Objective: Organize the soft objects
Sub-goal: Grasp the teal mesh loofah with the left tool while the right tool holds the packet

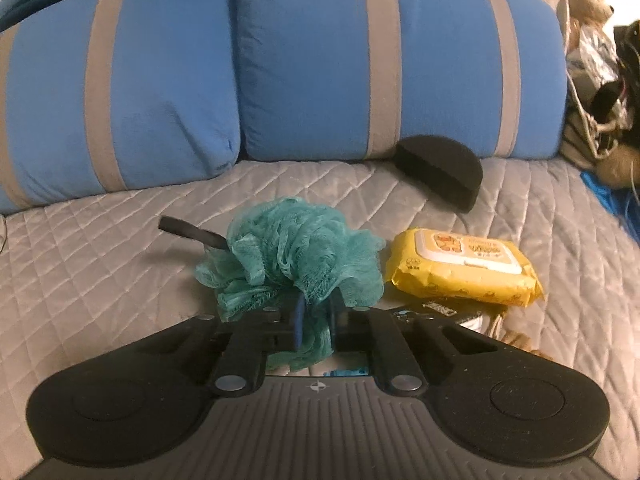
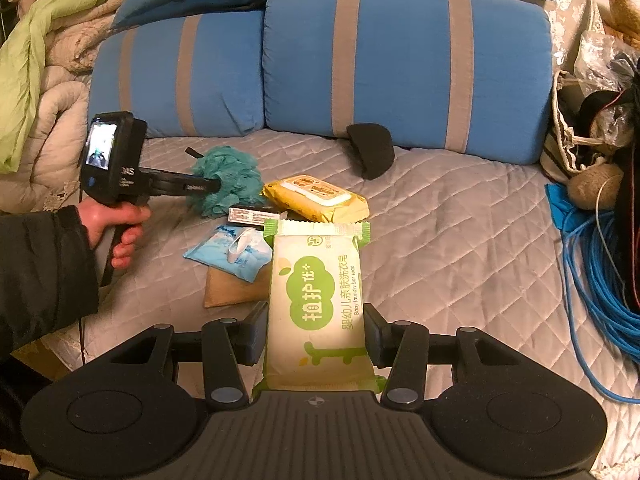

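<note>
A teal mesh bath puff (image 1: 296, 252) sits on the grey quilted bed cover (image 1: 100, 264), and my left gripper (image 1: 316, 320) is shut on its near side; mesh bulges out around the pads. In the right wrist view the same puff (image 2: 232, 184) hangs at the tip of the left gripper (image 2: 214, 187), held by a hand (image 2: 116, 224). My right gripper (image 2: 316, 336) is shut on a white and green packet of baby laundry soap (image 2: 320, 300), gripped by its long sides. A yellow wipes pack (image 1: 460, 268) lies right of the puff. A black half-round sponge (image 1: 440, 168) leans at the pillows.
Two blue pillows with grey stripes (image 1: 312, 68) stand across the back. A blue tissue pack (image 2: 228, 254), a small flat box (image 2: 256, 214) and a tan pad (image 2: 236, 288) lie near the soap. Blue cable (image 2: 600, 280) and a bag with clutter (image 2: 588, 120) fill the right edge. Bedding (image 2: 48, 80) piles at the left.
</note>
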### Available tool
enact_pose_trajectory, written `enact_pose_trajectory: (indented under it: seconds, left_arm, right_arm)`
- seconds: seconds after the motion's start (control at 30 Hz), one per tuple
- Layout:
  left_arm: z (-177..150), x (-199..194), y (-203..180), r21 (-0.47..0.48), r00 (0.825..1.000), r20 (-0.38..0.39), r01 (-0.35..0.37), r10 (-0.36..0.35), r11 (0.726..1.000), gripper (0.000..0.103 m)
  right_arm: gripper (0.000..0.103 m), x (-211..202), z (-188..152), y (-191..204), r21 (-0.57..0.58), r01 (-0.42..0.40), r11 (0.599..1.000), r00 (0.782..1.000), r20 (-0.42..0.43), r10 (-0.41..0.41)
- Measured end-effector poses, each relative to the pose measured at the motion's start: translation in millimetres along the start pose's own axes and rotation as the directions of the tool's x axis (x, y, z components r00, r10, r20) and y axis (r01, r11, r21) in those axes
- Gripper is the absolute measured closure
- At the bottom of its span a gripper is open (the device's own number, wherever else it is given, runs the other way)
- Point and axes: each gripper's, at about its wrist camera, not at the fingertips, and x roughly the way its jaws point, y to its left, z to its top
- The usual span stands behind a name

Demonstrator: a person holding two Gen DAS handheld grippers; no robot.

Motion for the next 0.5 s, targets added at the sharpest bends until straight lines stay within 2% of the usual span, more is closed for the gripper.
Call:
enact_pose_trajectory:
  seconds: [0.27,0.5]
  left_arm:
    - [9.3,-24.7,8.6,-0.008,0.997,0.07,-0.039,0.04,0.999,0.095]
    - [17.9,-68.6,9.5,-0.017,0.988,0.155,-0.015,0.017,1.0,0.095]
  right_arm:
    - [0.052,4.4,1.5,0.5,0.006,0.014,1.0,1.0,-0.007,-0.014]
    - [0.052,8.6,3.0,-0.2,0.027,0.007,1.0,1.0,-0.005,-0.007]
